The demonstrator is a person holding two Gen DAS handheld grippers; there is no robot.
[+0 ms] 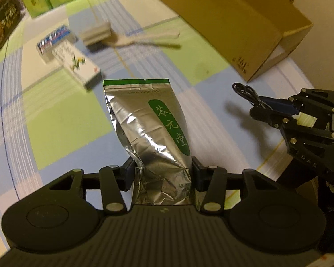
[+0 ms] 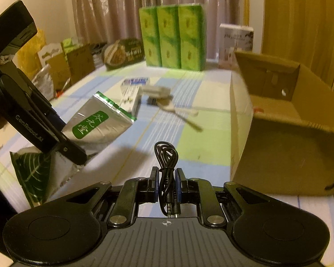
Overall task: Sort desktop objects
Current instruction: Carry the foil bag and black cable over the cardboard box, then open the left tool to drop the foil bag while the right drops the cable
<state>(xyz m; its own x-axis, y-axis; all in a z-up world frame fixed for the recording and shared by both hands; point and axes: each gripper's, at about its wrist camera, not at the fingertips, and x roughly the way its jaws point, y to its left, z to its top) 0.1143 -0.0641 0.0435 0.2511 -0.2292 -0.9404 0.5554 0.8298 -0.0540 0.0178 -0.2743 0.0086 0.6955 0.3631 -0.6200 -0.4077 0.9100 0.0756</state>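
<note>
silver foil tea pouch (image 1: 151, 124) sits clamped in the left gripper (image 1: 162, 175) jaws above the checked tabletop (image 1: 62, 111); right gripper (image 2: 167, 183) jaws pinch one coiled black audio cable (image 2: 166, 162); three green cartons (image 2: 172, 36) stand far, one cardboard box (image 2: 285, 138) right.

Home room: curtains (image 2: 113, 6) behind, checked cloth on desk (image 2: 189, 138), paper shopping bags (image 2: 62, 62) alongside
</note>
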